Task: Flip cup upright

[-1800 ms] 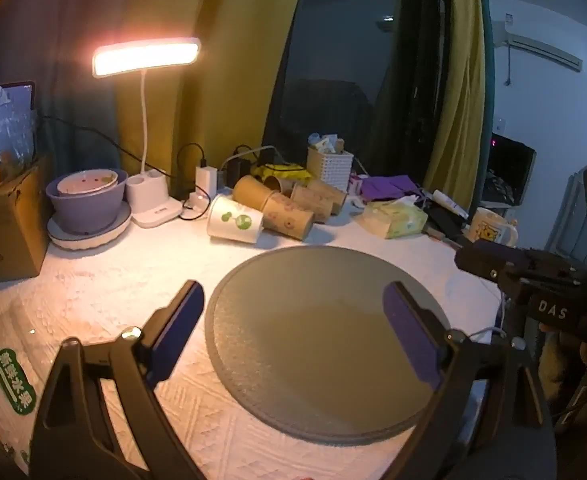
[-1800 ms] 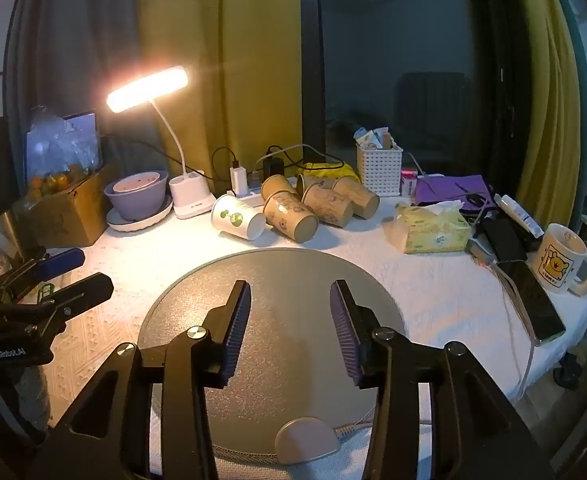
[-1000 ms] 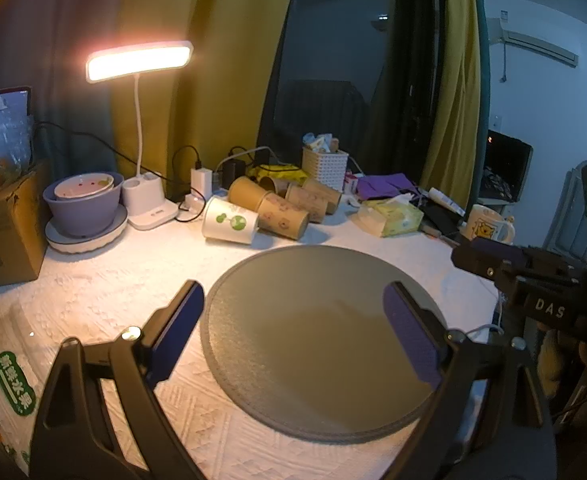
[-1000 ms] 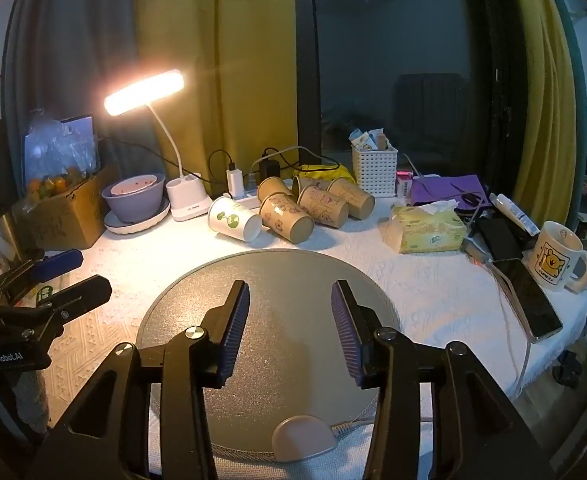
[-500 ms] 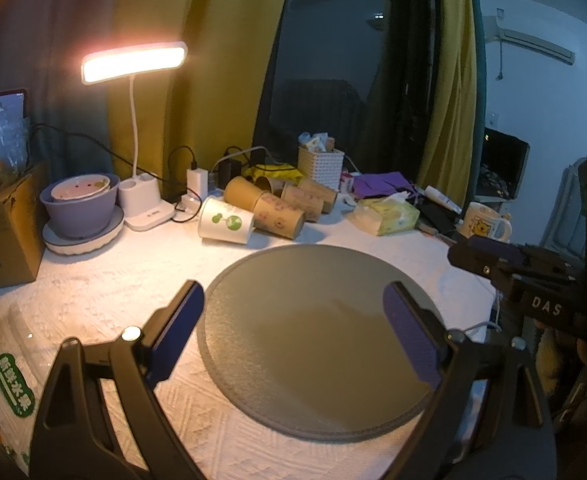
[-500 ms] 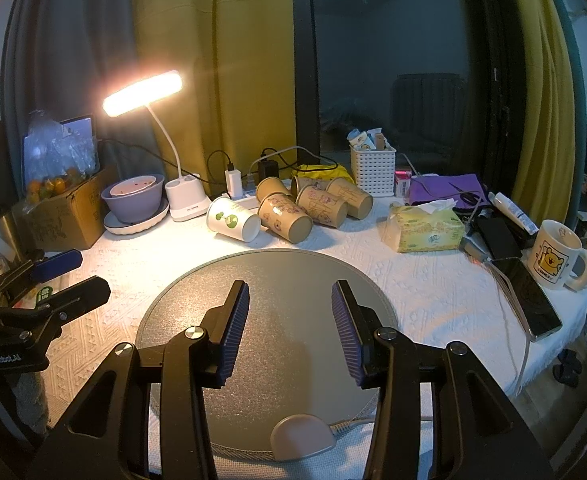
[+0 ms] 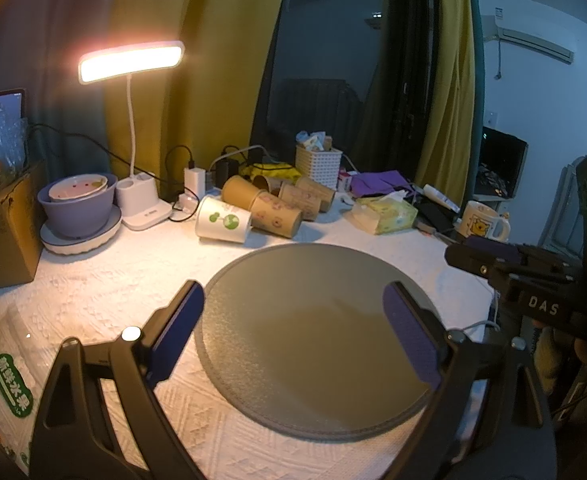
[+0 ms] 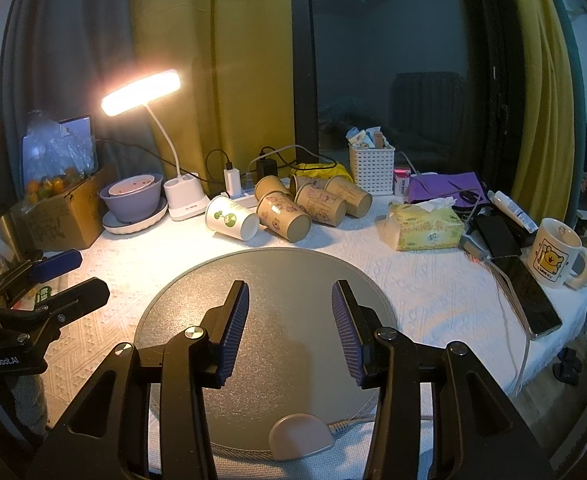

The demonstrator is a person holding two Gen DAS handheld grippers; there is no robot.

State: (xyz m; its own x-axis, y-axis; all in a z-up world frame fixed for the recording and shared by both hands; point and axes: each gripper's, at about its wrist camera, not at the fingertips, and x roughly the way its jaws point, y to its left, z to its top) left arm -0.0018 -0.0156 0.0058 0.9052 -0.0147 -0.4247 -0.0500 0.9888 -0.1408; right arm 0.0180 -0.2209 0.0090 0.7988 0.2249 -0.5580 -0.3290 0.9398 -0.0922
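Several paper cups lie on their sides at the back of the table: a white cup with green print (image 7: 222,220) (image 8: 232,217) and brown printed cups (image 7: 277,215) (image 8: 283,218) beside it. A round grey mat (image 7: 313,320) (image 8: 293,280) lies in front of them. My left gripper (image 7: 293,330) is open wide and empty above the mat's near edge. My right gripper (image 8: 289,330) is open and empty over the mat. Each gripper shows in the other's view: the right (image 7: 533,280), the left (image 8: 41,284).
A lit desk lamp (image 8: 173,184), a purple bowl on a plate (image 8: 133,200), a cardboard box (image 8: 57,216), chargers, a white basket (image 8: 373,168), a tissue pack (image 8: 425,228), a phone (image 8: 529,296) and a mug (image 8: 553,252) ring the mat.
Both grippers have drifted slightly back and up; the cups look a little farther. Jaw openings are unchanged.
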